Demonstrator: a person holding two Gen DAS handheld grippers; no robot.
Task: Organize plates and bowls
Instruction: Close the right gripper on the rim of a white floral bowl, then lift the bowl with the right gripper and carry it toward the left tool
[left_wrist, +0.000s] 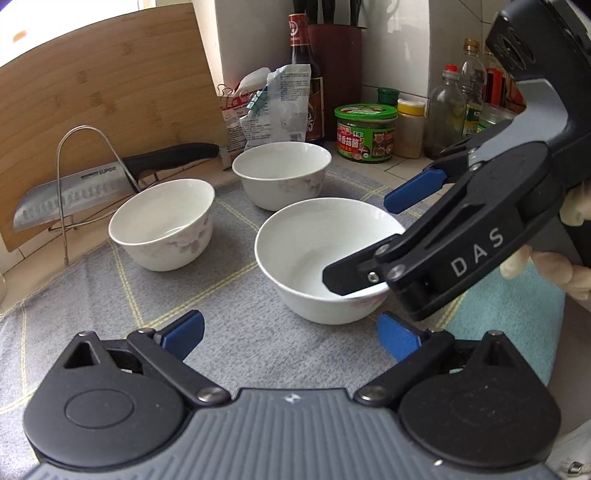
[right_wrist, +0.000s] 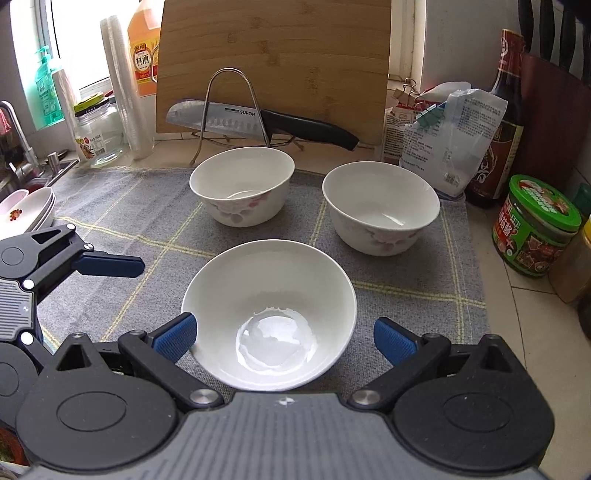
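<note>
The right tongs (right_wrist: 284, 339), spread wide, straddle the nearest plain white ceramic bowl (right_wrist: 269, 328) on the grey checked cloth (right_wrist: 129, 206), while the left tongs (left_wrist: 290, 338) hover wide beside it, so closing on its rim likely comes next.

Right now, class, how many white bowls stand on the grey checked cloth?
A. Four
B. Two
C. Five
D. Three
D: three bowls show, the near bowl, the back left bowl and the back right bowl, all upright on the cloth.
</note>
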